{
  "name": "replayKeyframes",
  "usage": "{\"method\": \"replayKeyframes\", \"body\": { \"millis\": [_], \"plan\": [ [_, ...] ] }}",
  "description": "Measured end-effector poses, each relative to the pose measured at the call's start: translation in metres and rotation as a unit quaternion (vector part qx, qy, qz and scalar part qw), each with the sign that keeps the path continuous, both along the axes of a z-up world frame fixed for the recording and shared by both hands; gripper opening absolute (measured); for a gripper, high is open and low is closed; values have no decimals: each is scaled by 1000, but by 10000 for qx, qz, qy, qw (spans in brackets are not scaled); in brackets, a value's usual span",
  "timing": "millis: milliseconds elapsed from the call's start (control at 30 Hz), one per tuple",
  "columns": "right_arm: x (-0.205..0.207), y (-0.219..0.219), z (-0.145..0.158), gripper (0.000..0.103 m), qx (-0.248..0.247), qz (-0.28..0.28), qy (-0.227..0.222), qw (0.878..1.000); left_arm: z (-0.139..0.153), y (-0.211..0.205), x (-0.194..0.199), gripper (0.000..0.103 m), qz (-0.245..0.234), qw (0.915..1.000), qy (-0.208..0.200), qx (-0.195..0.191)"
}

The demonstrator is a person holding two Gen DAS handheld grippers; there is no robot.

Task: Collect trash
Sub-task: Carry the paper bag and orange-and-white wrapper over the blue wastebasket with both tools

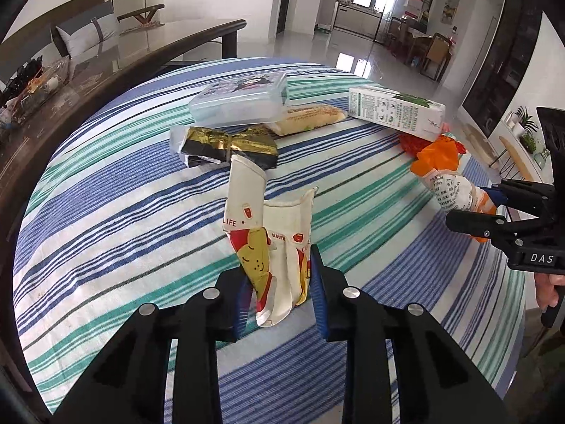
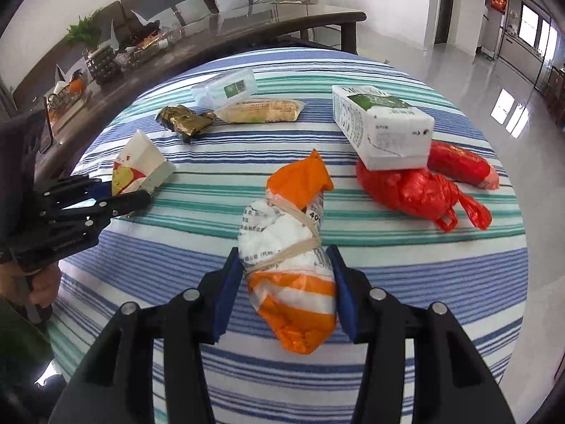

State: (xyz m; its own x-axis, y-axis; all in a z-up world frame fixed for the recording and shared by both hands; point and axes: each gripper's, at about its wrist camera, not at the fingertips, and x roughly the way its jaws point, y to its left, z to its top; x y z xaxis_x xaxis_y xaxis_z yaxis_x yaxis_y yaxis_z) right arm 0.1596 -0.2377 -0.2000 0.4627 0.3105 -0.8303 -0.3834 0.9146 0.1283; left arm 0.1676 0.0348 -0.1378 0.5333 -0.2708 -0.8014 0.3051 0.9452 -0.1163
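My left gripper (image 1: pixel 279 304) is shut on a crushed paper cup (image 1: pixel 272 233) with a yellow cartoon bear print; the cup also shows in the right wrist view (image 2: pixel 141 168). My right gripper (image 2: pixel 286 293) is shut on an orange-and-white wrapped bag (image 2: pixel 289 258) bound with rubber bands, also in the left wrist view (image 1: pixel 448 183). Both items sit at the striped tablecloth (image 1: pixel 123 240). Other trash lies beyond: a gold-and-black wrapper (image 1: pixel 229 145), a beige packet (image 1: pixel 307 116), a white-green milk carton (image 2: pixel 381 130), a red plastic bag (image 2: pixel 409 190) and a red sausage pack (image 2: pixel 462 166).
A clear plastic box (image 1: pixel 243 99) lies at the far side of the table. A dark glass-topped table (image 1: pixel 106 60) with clutter stands to the left. Shiny floor lies beyond the table's right edge. The carton rests on the red bag.
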Motion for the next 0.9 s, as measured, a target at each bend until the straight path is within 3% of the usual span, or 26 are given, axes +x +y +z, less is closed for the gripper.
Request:
{"method": "replayKeyframes", "body": {
  "millis": [267,433,667,900],
  "plan": [
    [-40,-43,6,47,518,-427,-88,9977,15,-44,-31,29,-465,9982,80,-362],
    [-64,-95,13,47,830,-922,-166,9921,28,-93,-56,29,-945,9944,16,-474],
    [-99,-182,23,47,768,-1676,-400,9821,43,-178,-82,29,-1715,9832,3,-630],
    [-119,-253,14,47,600,-2370,-419,9688,47,-267,-103,29,-2409,9683,144,-652]
  ]
}}
